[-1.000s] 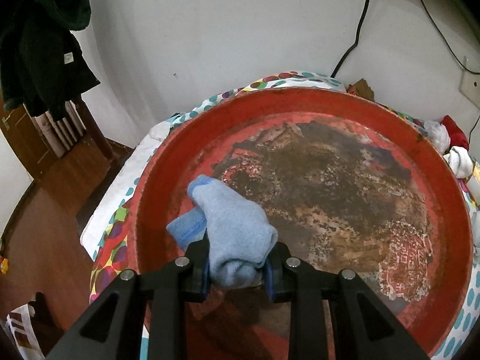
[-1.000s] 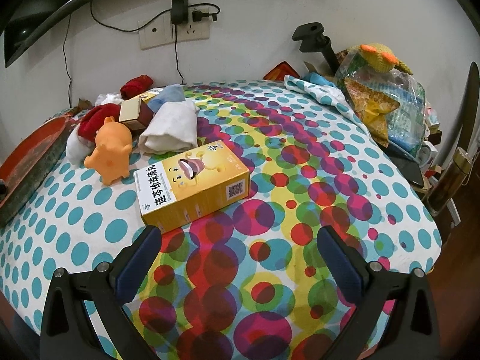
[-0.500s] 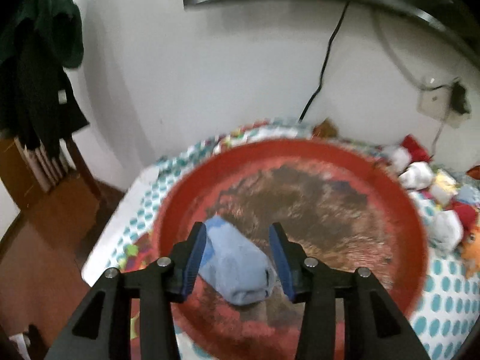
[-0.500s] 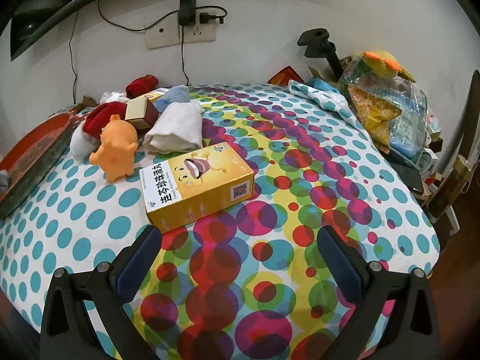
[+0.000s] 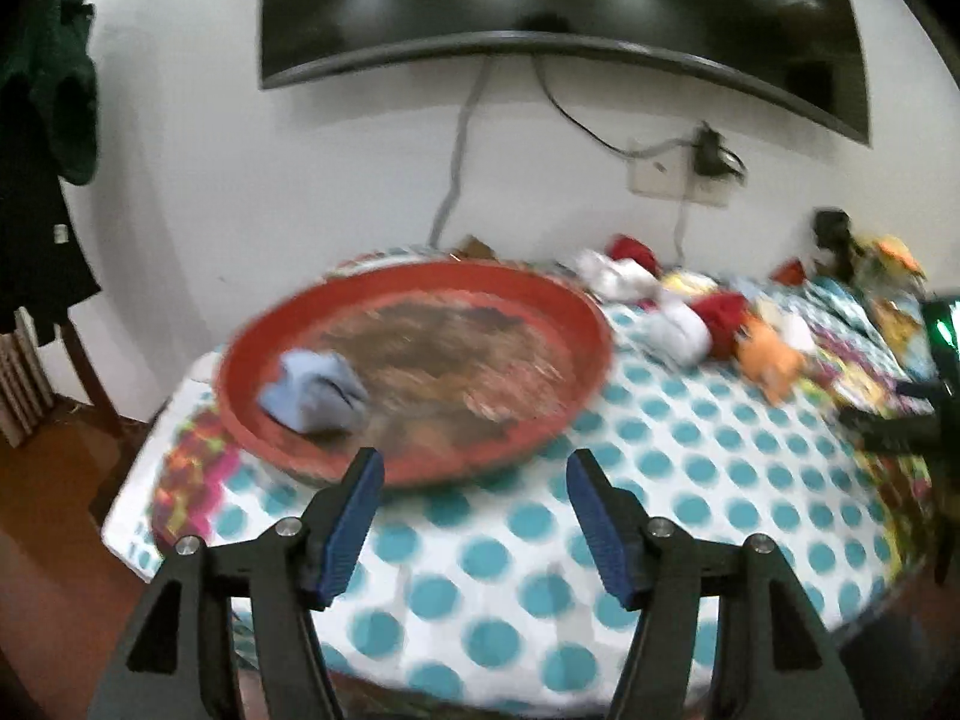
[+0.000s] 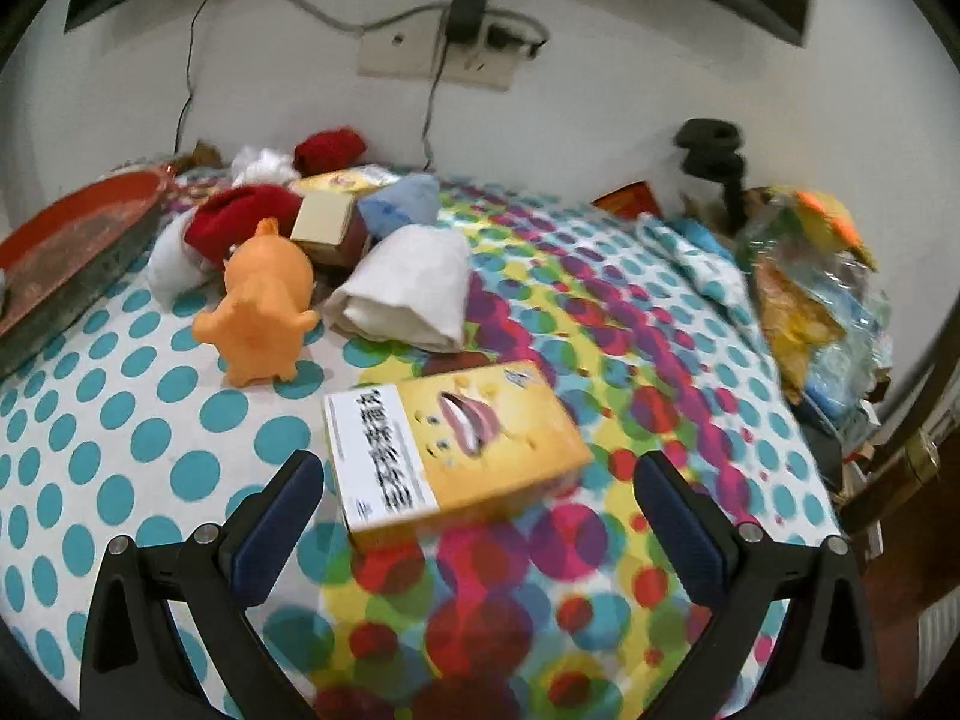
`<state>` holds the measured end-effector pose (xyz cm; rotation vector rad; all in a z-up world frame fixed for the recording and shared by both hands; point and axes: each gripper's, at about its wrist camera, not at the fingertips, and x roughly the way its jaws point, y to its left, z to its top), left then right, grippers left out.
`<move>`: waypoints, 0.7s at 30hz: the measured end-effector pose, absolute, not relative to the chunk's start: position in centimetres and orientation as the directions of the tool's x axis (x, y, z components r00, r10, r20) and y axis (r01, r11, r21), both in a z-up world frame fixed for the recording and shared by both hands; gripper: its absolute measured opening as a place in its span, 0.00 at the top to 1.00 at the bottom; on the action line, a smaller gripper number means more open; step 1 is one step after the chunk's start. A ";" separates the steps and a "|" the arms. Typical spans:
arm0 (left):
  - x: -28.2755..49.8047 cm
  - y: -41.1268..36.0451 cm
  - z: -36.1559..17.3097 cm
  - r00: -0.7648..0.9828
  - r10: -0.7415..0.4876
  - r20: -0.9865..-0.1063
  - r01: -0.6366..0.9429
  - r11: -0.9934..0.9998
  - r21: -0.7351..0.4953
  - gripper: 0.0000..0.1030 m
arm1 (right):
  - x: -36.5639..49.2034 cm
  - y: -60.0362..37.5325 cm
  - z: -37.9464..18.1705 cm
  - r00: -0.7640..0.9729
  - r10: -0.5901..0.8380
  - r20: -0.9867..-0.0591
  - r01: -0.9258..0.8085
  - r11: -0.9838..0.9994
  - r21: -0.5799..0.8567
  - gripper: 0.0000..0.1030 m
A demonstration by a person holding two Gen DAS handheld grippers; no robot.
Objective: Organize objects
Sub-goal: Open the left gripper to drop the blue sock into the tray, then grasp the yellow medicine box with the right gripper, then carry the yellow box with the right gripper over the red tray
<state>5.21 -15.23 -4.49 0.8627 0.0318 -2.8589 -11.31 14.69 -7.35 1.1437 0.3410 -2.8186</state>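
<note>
In red tray — blue sock

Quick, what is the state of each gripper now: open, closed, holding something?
Left gripper: open, fingers just opened, nothing between them; the blue sock lies in the red tray.
Right gripper: open, holding nothing, yellow box ahead.

The left gripper has let go of the blue sock, its jaws opening, and drawn back from the red tray.
</note>
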 end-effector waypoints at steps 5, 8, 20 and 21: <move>5.6 -13.3 -5.1 -0.831 -0.060 -0.554 0.078 -0.997 -0.010 0.37 | -12.7 14.3 -7.6 -0.663 -0.058 -0.746 0.223 -0.967 -0.123 0.00; 5.5 -12.6 -5.1 -0.832 -0.026 -0.554 0.055 -0.998 -0.036 0.37 | -13.5 14.3 -8.4 -0.598 -0.112 -0.794 0.268 -0.961 -0.066 0.08; 6.0 -13.1 -4.7 -0.837 -0.032 -0.546 0.074 -0.996 -0.055 0.37 | -12.3 14.9 -7.4 -0.604 -0.223 -0.765 0.299 -0.953 0.042 0.12; 6.0 -13.1 -4.8 -0.837 -0.035 -0.547 0.077 -0.995 -0.055 0.37 | -12.0 14.6 -6.7 -0.615 -0.230 -0.755 0.305 -0.951 0.041 0.12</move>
